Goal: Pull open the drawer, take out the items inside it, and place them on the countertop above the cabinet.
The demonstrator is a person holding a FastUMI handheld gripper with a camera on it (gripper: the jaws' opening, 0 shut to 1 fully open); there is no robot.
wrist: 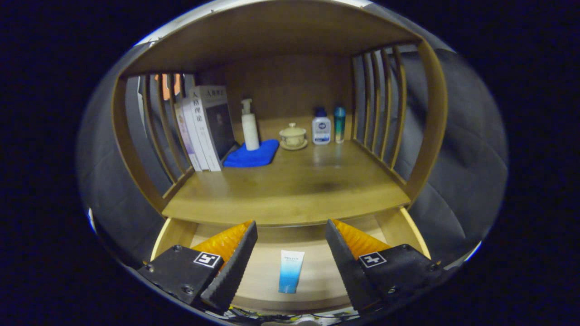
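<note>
The drawer [174,233] under the wooden countertop [290,190] stands pulled open. A white-and-blue tube [290,270] lies flat on the drawer's floor, between my two fingers and below them. My gripper [290,235] hovers over the open drawer, open, with nothing between its fingers. The front stretch of the countertop lies just beyond the fingertips.
At the back of the countertop stand several books [204,127], a white pump bottle [249,127] on a blue cloth [253,155], a lidded cup on a saucer [293,136], a white bottle [321,127] and a teal bottle [339,124]. Slatted wooden sides [385,108] close in left and right.
</note>
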